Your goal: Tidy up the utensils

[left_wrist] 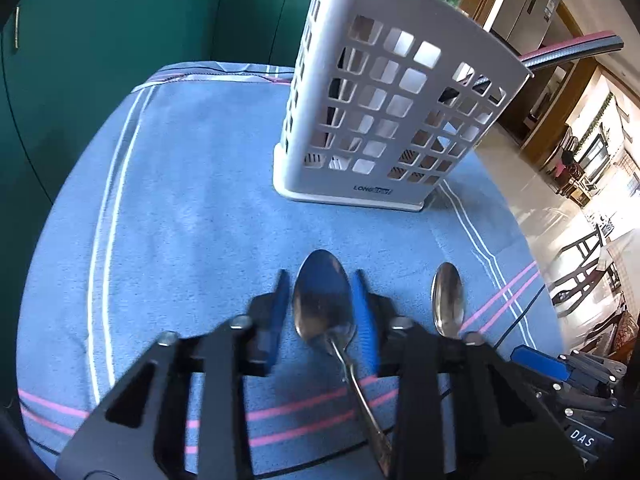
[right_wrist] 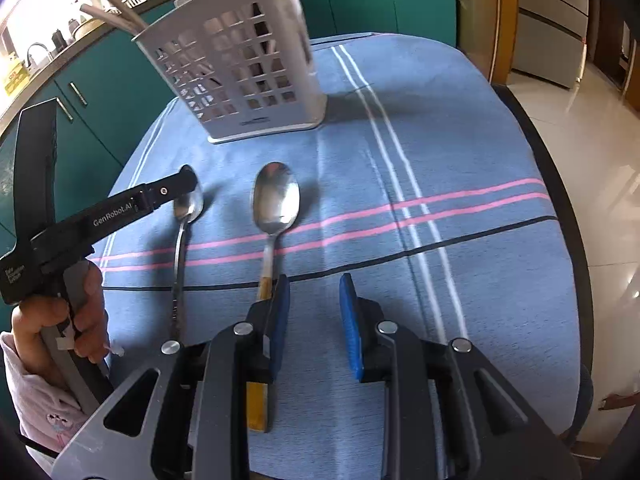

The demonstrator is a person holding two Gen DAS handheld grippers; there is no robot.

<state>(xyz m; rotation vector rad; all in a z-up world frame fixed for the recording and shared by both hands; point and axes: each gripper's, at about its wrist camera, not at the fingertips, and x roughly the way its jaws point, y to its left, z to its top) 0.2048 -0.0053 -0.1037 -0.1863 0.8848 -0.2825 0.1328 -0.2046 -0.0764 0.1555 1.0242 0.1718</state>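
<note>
Fingers, left gripper: set narrow, one blue pad on each side of the bowl of the slim spoon. The margins are too fine and blurred to tell whether the pads press on it or merely flank it. The right wrist view shows the spoon lying flat on the cloth.

Fingers, right gripper: partly apart, with only bare cloth between the pads and nothing held.

Item 1, slim spoon: all steel, lying on the striped blue cloth that covers the counter. Its bowl points toward the utensil holder and its handle runs back beneath the left gripper.

Item 2, gold-handled spoon: just beside item 1 and parallel to it. Its handle passes under the outer side of the right gripper's left finger, not between the pads.

Item 3, utensil holder: white perforated plastic, standing upright at the far side of the cloth, well apart from both spoons. A few long handles already stand in it.

Handling notes: both spoons are likely light, rigid and polished (slippery across a curved bowl). A hold on the neck or the flat of the handle should be surer than one on the bowl rim. The holder looks light and may tip if knocked.
</note>
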